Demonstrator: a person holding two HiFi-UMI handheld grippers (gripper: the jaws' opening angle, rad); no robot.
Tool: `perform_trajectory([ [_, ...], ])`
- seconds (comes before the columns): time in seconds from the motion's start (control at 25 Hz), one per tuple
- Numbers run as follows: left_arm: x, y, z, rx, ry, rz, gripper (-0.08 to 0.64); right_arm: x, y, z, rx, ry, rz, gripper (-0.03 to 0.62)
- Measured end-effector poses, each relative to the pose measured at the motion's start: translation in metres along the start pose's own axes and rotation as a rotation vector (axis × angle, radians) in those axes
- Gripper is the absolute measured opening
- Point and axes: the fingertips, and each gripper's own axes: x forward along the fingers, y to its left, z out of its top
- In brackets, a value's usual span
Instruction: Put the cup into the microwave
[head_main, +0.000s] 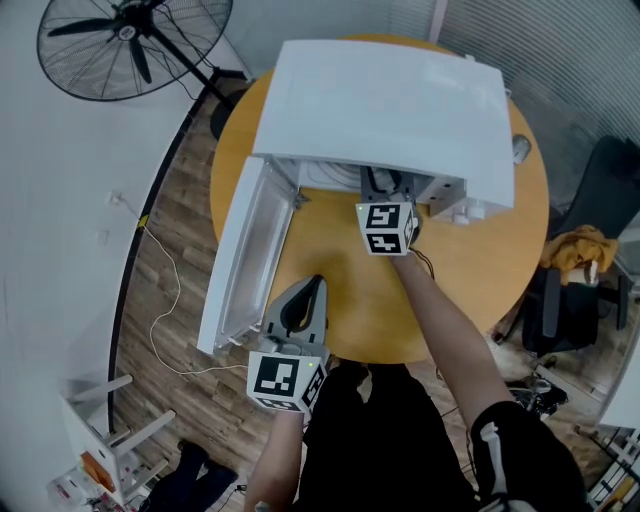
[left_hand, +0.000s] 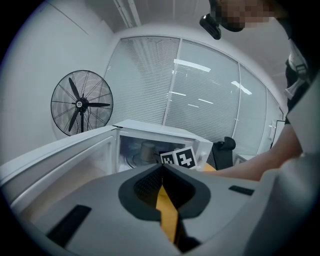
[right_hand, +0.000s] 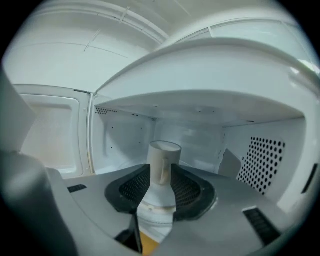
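Head view: finds right gripper (head_main: 385, 185) reaching into boxy white microwave (head_main: 390, 100) at far edge of counter (head_main: 480, 270), door (head_main: 245, 255) swung wide; left gripper (head_main: 318, 283) idle near front edge.

Left gripper view: shows jaws pressed together, empty; cup (left_hand: 148, 151) already inside.

Right gripper view: shows jaws apart, smooth cylindrical cup freestanding on turntable (right_hand: 157, 210); likely leaves only withdrawal.

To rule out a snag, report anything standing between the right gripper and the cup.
Nothing visible does. The cup stands upright on the turntable inside the microwave, straight ahead of the open right gripper, in line with the gap between its jaws.
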Motion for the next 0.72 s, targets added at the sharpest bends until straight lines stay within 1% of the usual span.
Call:
perform_trajectory([
  [0.16, -0.017, -0.006, 0.0, -0.003, -0.016, -0.022, -0.003, -0.03, 0.01, 0.003, 0.003, 0.005, 0.004, 0.138],
  [0.36, -0.041, -0.016, -0.001, 0.008, -0.042, -0.062, -0.002, -0.082, 0.033, 0.01, 0.007, 0.0, 0.02, 0.123],
  [0.48, -0.056, -0.025, 0.0, 0.011, -0.065, -0.09, -0.002, -0.118, 0.043, 0.022, -0.004, -0.03, 0.023, 0.109],
  [0.72, -0.099, -0.04, -0.007, 0.027, -0.082, -0.146, -0.002, -0.204, 0.069, 0.046, -0.015, -0.063, 0.025, 0.069],
])
